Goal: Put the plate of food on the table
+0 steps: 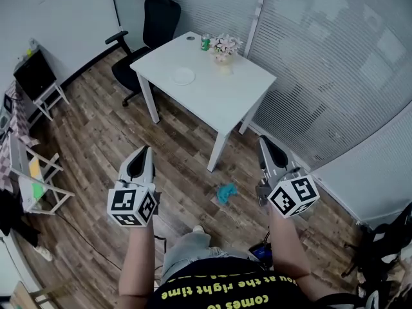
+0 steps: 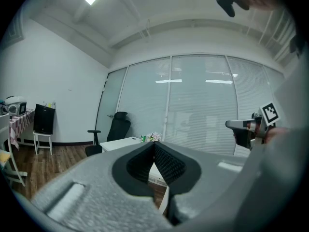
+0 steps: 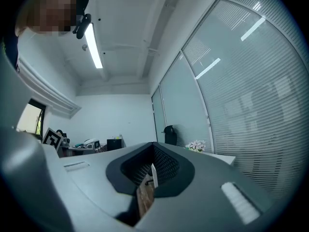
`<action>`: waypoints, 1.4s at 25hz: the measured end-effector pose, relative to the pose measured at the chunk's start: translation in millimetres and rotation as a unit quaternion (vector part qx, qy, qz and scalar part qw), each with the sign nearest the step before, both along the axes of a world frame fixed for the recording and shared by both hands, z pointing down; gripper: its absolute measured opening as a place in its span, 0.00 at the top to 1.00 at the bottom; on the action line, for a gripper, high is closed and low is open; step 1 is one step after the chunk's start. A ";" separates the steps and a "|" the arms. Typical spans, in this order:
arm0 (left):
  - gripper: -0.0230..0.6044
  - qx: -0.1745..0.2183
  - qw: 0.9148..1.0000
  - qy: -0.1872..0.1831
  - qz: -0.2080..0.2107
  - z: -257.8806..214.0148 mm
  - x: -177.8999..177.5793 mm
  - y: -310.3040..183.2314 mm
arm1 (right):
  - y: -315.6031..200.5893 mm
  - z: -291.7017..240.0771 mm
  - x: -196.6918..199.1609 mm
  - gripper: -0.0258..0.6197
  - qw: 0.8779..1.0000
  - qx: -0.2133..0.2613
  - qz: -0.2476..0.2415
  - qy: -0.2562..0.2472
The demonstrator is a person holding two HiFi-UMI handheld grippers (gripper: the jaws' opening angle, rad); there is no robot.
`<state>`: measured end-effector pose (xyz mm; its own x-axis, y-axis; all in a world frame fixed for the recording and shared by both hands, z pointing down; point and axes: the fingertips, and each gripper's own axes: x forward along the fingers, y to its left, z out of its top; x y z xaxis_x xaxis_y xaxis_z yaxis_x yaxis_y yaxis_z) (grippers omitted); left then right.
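A white plate [image 1: 183,76] lies on the white table [image 1: 225,98] ahead of me; it is too small to tell what is on it. A green can [image 1: 205,42] and a bunch of flowers [image 1: 225,46] stand at the table's far edge. My left gripper [image 1: 143,150] and right gripper [image 1: 264,141] hover over the wooden floor, well short of the table. Both are shut with nothing between their jaws. In the left gripper view the jaw tips meet [image 2: 154,144], with the table [image 2: 126,143] behind them. The right gripper's tips likewise meet [image 3: 153,146].
A black office chair [image 1: 159,11] stands behind the table. A teal cloth [image 1: 226,192] lies on the floor near the table leg. A black box on a stand [image 1: 35,74] and a folding rack [image 1: 32,172] line the left wall. Glass walls with blinds [image 1: 335,63] run along the right.
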<state>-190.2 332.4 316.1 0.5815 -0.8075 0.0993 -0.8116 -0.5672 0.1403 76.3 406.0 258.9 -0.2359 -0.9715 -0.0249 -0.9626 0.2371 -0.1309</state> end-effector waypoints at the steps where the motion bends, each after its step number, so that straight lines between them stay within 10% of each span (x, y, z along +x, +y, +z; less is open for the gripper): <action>1: 0.96 -0.001 1.000 0.000 0.000 1.9 0.2 -3.7 | -4.0 2.2 0.3 0.95 1.000 -0.001 0.000 -0.001; 35: 0.96 -0.006 0.999 -0.013 -0.031 16.7 -2.1 -93.0 | -115.1 16.4 11.2 0.95 0.999 0.001 -0.027 -0.024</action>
<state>-192.3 239.3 332.8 0.5274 -0.8405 0.1243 -0.8486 -0.5140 0.1254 87.6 290.9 275.3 -0.2862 -0.9573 -0.0403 -0.9411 0.2888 -0.1759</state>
